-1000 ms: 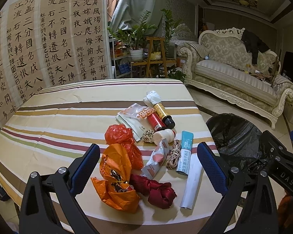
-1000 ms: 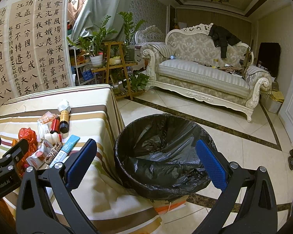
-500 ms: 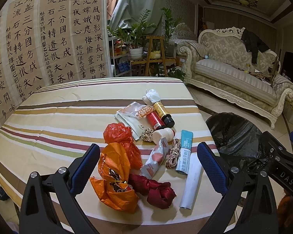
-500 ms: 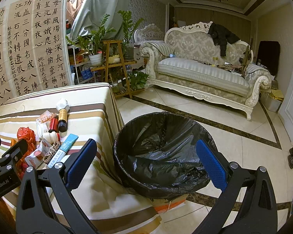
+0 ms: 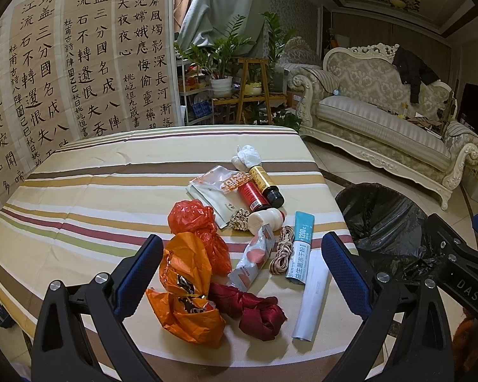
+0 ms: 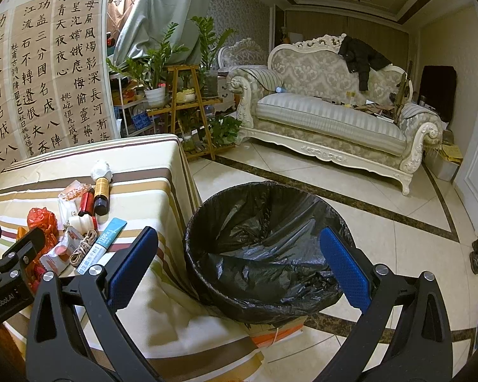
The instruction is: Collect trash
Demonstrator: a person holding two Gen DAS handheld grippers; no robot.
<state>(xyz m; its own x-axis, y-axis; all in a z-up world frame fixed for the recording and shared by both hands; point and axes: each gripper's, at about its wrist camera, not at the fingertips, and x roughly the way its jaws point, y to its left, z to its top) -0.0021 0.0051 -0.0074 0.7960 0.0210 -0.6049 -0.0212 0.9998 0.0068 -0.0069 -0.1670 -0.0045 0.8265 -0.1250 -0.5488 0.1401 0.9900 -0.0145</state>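
The left gripper (image 5: 242, 264) hangs with its jaws spread wide and nothing between them, above the near edge of the striped table (image 5: 79, 197), where the trash lies in a loose heap. Nearest it are an orange plastic bag (image 5: 184, 289) and a knotted dark red cloth (image 5: 255, 308): both look light and soft, so a pinch on a bunched fold or the knot should hold better than on slick flat film. Farther off lie a pink snack wrapper (image 5: 251, 261), a coil of cord (image 5: 282, 250), a blue packet (image 5: 299, 248) and two small bottles (image 5: 259, 191), which look rigid, round and apt to roll. The right gripper (image 6: 239, 267) is likewise spread and empty over the trash bin (image 6: 264, 254), which stands on the floor just right of the table; its black liner appears to hold nothing yet.
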